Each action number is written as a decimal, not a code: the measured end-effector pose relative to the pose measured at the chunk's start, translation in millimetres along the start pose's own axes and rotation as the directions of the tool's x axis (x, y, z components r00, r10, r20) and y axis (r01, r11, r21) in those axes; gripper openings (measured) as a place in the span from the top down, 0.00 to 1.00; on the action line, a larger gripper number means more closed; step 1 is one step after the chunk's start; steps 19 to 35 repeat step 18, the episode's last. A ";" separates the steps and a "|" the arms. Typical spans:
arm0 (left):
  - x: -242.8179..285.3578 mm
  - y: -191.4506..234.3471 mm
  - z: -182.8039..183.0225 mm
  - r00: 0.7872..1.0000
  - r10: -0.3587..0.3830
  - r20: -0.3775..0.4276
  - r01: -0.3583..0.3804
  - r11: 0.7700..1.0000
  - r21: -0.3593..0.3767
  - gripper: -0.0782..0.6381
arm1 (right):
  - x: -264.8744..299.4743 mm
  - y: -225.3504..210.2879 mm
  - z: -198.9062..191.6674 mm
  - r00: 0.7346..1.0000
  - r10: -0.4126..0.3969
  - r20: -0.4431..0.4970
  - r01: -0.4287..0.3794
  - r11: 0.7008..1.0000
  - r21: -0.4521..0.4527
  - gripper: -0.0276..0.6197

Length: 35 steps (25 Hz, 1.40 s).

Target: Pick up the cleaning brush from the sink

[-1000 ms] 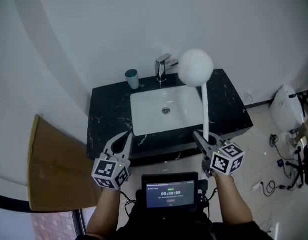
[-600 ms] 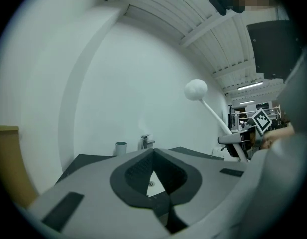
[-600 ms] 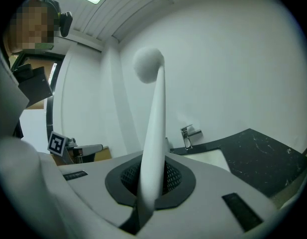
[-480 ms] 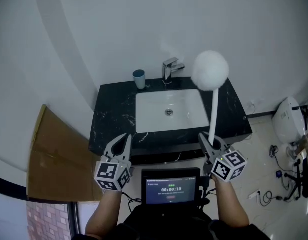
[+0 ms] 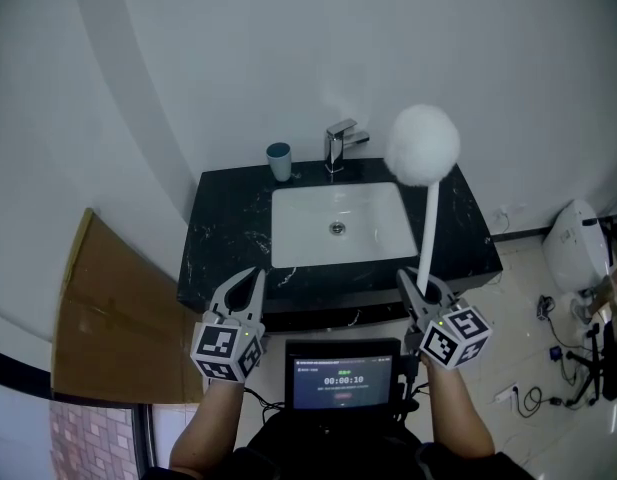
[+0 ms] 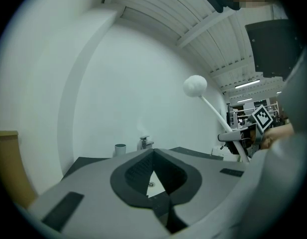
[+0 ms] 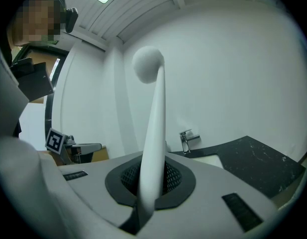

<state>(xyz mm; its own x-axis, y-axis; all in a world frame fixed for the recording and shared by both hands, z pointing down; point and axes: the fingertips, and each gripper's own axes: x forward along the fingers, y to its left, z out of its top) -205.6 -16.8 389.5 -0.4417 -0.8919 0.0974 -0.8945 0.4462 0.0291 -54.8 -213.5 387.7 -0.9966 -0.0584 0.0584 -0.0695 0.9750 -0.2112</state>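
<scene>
R gripper (image 5: 408,280), near right, is clamped on the 1 cleaning brush (image 5: 426,218) at the handle's near end, w/ the round white head raised at far right, clear of the 1 sink (image 5: 288,243). L gripper (image 5: 252,278), near left, has its 2 jaws closed together w/ nothing betw. them. Farther out: 1 black counter (image 5: 223,233), 1 tap (image 5: 340,143), and 1 blue cup (image 5: 279,160) just left of the tap.

Pale grey shells and black ribbed pads (image 6: 138,171) mark the left gripper (image 5: 254,274) and right gripper (image 5: 408,280), each bearing a black-and-white marker cube (image 5: 226,348); a black-framed screen (image 5: 342,375) with black cables (image 5: 413,383) fronts the person's dark top (image 5: 338,448).
</scene>
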 end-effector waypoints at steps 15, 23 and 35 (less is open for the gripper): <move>-11.2 -5.3 5.6 1.000 0.011 0.012 -0.012 1.000 0.028 0.88 | -7.6 12.2 -0.7 1.000 0.003 0.010 -0.003 1.000 -0.031 0.96; -15.9 -1.7 3.5 1.000 0.013 0.010 -0.013 1.000 0.028 0.88 | -8.2 15.5 -4.1 1.000 -0.001 0.005 0.001 0.999 -0.032 0.96; -15.9 -1.7 3.5 1.000 0.013 0.010 -0.013 1.000 0.028 0.88 | -8.2 15.5 -4.1 1.000 -0.001 0.005 0.001 0.999 -0.032 0.96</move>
